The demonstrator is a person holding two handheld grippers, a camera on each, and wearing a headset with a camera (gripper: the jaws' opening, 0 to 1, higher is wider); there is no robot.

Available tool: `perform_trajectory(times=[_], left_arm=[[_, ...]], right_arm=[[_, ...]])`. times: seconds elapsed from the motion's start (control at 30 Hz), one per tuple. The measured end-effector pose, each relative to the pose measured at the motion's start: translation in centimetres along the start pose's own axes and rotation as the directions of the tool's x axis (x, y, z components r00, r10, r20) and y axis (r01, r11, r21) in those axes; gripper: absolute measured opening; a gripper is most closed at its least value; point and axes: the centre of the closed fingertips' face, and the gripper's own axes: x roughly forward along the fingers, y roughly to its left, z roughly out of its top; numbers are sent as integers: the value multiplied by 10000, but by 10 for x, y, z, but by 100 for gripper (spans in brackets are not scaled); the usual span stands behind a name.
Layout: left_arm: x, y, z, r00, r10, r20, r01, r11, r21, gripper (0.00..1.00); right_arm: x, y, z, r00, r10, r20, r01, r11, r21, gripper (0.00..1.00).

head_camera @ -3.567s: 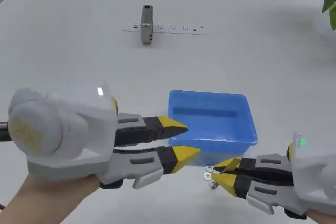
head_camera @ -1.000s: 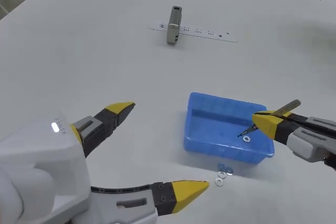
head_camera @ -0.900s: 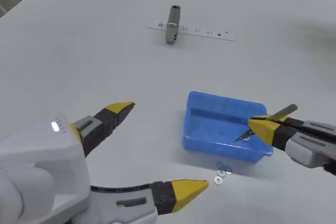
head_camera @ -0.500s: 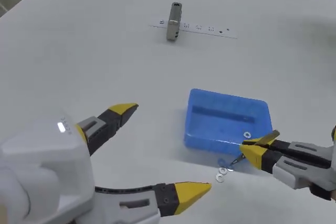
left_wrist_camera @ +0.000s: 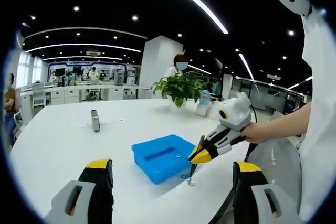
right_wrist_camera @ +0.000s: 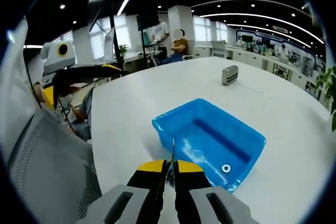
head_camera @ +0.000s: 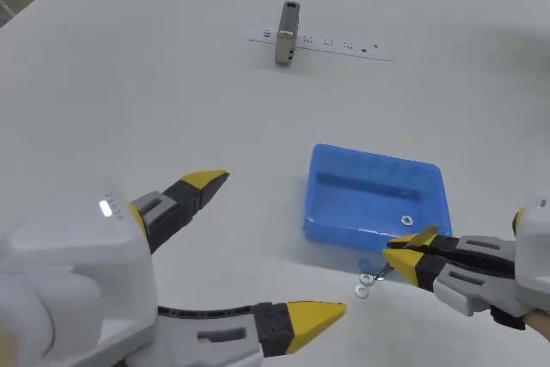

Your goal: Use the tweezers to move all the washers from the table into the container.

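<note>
- Left gripper (head_camera: 258, 248): nearest; jaws spread wide, holding nothing, parked clear of the work.
- Right gripper (head_camera: 400, 252): clamped on the tweezers (head_camera: 420, 236), tips lowered at the washers (head_camera: 365, 281).
- Washers: clustered on the table (head_camera: 129, 83), just before the container (head_camera: 361, 199). Recommended: nip one rim only, lift level.
- Single washer (head_camera: 406, 221): inside the container.
- Power strip (head_camera: 335, 44): far off.

L gripper (head_camera: 268, 245) low at left, jaws spread wide, tips fwd. R gripper (head_camera: 400, 253) low at right, jaws pinched tight on tweezers (right_wrist_camera: 172, 151), aimed left. Hand (left_wrist_camera: 258, 131) grips its rear.
</note>
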Motion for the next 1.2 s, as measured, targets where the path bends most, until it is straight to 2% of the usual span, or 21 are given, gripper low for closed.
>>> perform_trajectory(times=[0.23, 0.33, 0.4, 0.43, 0.53, 0.7, 0.73, 0.77, 1.03, 1.13, 1.17, 1.2], left_arm=[[2, 0, 0, 10000, -62, -34, 62, 9999, 80, 97], [2, 0, 0, 9999, -74, -68, 75, 9999, 99, 97], [2, 1, 0, 10000, -64, -37, 65, 10000, 76, 97], [1, 0, 0, 10000, -83, -34, 83, 10000, 51, 97], [2, 1, -3, 9998, -100, -166, 101, 9999, 52, 97], [2, 0, -2, 9998, -156, -128, 157, 9999, 25, 97], [2, 0, -2, 9998, -156, -133, 157, 9999, 44, 97], [2, 0, -2, 9998, -156, -140, 157, 9999, 50, 97], [3, -1, -2, 9996, -232, -141, 233, 9997, 60, 97], [3, -2, -2, 9995, -272, -135, 273, 9996, 75, 96], [3, -2, -1, 9996, -268, -131, 269, 9996, 78, 96], [3, -2, -1, 9996, -256, -105, 257, 9996, 88, 97]], right_arm=[[0, -2, 0, 10000, -32, 31, 32, 9998, -173, 3], [-1, -2, 1, 9997, -196, -115, 189, 9980, -597, 3], [0, 0, -1, 9997, -109, -216, 96, 9982, -598, 3], [0, 1, 0, 10000, -48, -57, 46, 9991, -430, 3], [-1, -4, -1, 9993, -296, -213, 284, 9980, -568, 3], [-1, -4, -2, 9994, -318, -154, 309, 9978, -583, 3], [-2, -5, -6, 9988, -347, -359, 323, 9973, -662, 3], [-1, -5, -4, 9991, -370, -209, 356, 9972, -657, 3], [0, -10, -2, 9991, -415, 74, 415, 9991, 4, 2], [-1, -11, -2, 9987, -504, 110, 497, 9974, 527, 2], [-3, -13, 0, 9964, -742, 415, 708, 9944, 781, 2], [-4, -12, 3, 9954, -703, 656, 629, 9921, 1089, 2]])
